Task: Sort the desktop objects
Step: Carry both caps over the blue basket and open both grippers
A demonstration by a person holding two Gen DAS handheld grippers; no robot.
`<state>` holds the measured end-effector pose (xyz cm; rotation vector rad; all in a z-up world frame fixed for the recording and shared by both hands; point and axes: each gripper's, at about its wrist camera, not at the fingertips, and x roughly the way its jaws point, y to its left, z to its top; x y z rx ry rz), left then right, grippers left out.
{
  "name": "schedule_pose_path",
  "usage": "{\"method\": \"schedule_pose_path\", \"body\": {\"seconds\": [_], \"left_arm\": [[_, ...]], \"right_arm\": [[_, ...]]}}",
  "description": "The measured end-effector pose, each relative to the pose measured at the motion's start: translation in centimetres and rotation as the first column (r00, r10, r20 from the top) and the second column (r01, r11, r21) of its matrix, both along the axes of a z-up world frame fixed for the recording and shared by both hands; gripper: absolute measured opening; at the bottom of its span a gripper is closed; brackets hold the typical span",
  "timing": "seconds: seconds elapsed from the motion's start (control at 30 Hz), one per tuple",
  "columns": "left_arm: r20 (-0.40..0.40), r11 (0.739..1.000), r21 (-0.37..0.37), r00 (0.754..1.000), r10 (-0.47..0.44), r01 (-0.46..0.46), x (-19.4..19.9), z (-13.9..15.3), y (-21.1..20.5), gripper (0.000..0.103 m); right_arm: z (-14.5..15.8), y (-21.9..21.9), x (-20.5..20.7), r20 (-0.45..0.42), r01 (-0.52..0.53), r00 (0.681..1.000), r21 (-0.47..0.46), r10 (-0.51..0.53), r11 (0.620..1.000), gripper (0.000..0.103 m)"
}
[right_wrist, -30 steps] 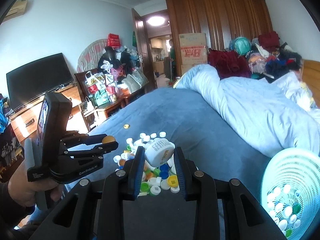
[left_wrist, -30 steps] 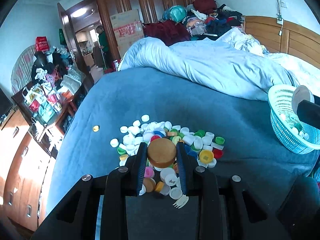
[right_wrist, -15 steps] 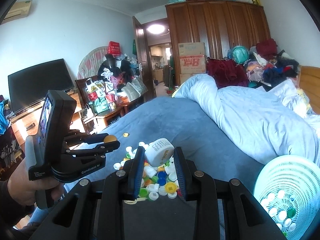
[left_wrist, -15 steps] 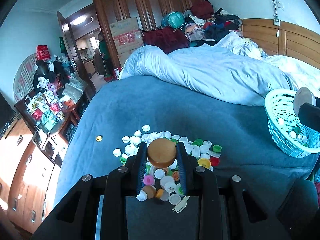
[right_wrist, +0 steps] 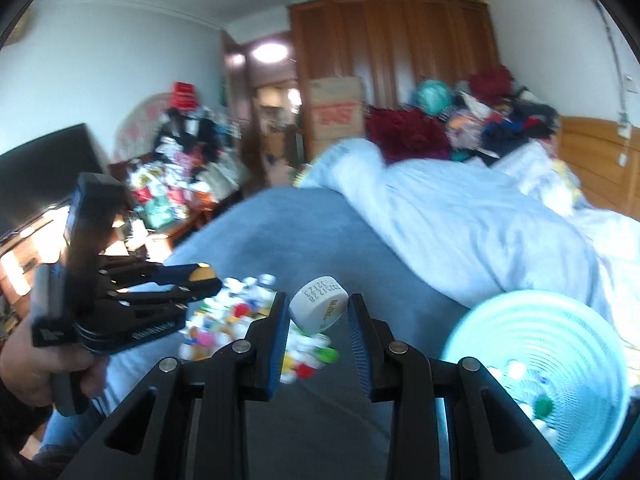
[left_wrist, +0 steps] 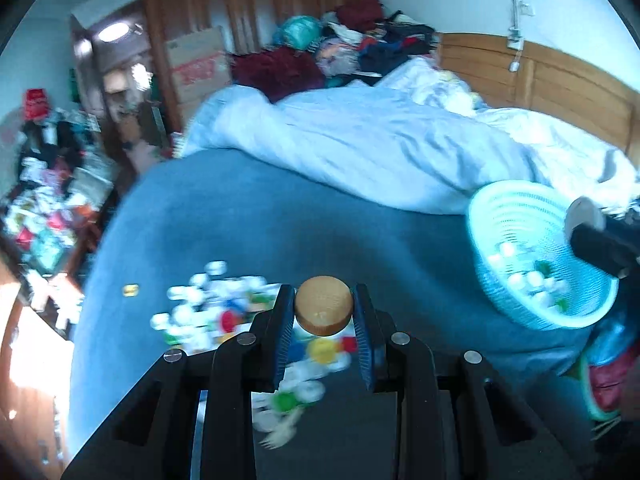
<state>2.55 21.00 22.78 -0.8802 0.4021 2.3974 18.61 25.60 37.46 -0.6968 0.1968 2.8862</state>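
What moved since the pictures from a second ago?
Both hand-held grippers swung away from the cap pile toward the blue basket. The left still grips the brown cap, the right the white cap. The pile and basket stayed put.

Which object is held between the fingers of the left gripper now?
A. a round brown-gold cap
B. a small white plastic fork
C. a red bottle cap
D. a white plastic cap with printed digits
A: in the left wrist view the left gripper is shut on the round brown-gold cap; the white printed cap sits in the right gripper.
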Motion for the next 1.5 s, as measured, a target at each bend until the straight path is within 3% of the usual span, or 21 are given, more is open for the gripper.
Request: {"method": "schedule_pose_path", "body": {"seconds": [0.23,0.37,0.6,0.77,1.5], "left_arm": [[0.092,0.99,0.07,0.987,-0.132,0.126,-0.7,1.1,7.1,0.025],[0.146,0.973,0.079,0.963,-0.228,0.219,-0.1,1.3,12.1,0.025],[0.221,0.937,0.04,0.911,-0.348,0.348,1.9,0.8,20.0,0.025],[0.244,0.917,-0.007,0.89,-0.385,0.398,3.5,-0.2,24.0,0.025],[0.256,0.911,-0.069,0.89,-0.378,0.407,4.0,-2.4,26.8,0.025]], "right_arm": [[0.6,6.3,2.7,0.055,0.149,0.987,0.024,-0.151,0.988,0.032],[1.2,9.9,4.3,0.085,0.216,0.972,0.023,-0.217,0.976,0.032],[0.5,14.9,5.9,0.175,0.304,0.938,-0.003,-0.299,0.953,0.032],[-0.6,16.4,7.0,0.199,0.326,0.927,-0.01,-0.318,0.945,0.032],[-3.4,18.1,7.8,0.231,0.357,0.912,-0.038,-0.339,0.933,0.033]]}}
